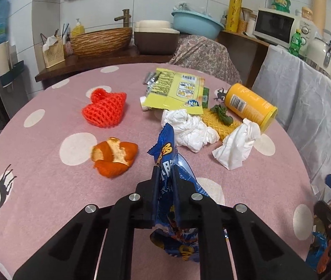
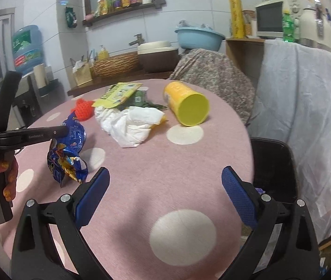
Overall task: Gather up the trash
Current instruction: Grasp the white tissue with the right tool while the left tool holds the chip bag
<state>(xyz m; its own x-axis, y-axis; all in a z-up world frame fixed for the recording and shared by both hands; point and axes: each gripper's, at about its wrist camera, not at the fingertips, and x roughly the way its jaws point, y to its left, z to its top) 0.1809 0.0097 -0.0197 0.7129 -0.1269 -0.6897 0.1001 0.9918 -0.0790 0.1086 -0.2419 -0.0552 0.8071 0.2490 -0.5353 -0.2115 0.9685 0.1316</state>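
crinkled blue foil, a snack bag, is pinched between the closed fingers of the left gripper over the pink dotted table. the grip sits mid-bag on slick film, so it could slide out during a carry. orange peel, tissues and a yellow can lie beyond, untouched.

from the right wrist, the bag hangs crumpled and torn-looking, its lower end near or brushing the cloth. the right gripper stands wide apart and empty, the black bin just beside the table edge; a loose flap could snag its rim.
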